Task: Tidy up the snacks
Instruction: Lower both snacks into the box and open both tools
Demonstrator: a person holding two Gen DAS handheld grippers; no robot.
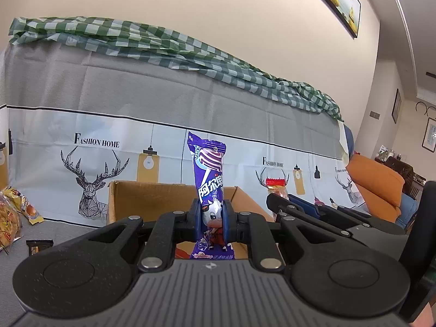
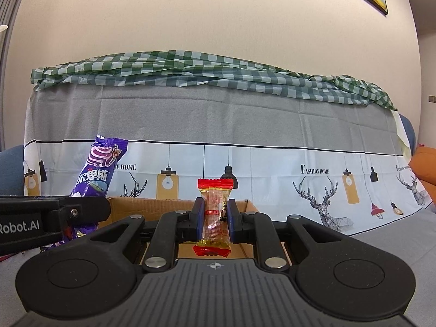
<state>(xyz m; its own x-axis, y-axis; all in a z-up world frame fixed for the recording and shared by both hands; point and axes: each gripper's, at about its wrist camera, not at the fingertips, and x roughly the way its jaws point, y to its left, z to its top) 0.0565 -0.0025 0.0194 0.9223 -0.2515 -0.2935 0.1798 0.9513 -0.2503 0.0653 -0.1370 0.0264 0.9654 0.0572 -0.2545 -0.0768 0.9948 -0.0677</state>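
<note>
A tall purple candy packet (image 1: 208, 179) stands upright between the blue pads of my left gripper (image 1: 213, 215), which is shut on its lower half. It hangs over an open cardboard box (image 1: 136, 199). My right gripper (image 2: 215, 218) is shut on a small clear snack packet with red ends (image 2: 215, 212), also upright and above the same box (image 2: 152, 207). From the right wrist view, the purple packet (image 2: 99, 169) and left gripper show at the left. From the left wrist view, the red-ended packet (image 1: 276, 186) shows at the right.
Several loose snack packets (image 1: 16, 212) lie on the grey surface at the left, with a small dark packet (image 1: 38, 245) nearer. A sofa back covered by a deer-print cloth (image 2: 218, 163) rises behind the box. An orange cushion (image 1: 378, 188) sits far right.
</note>
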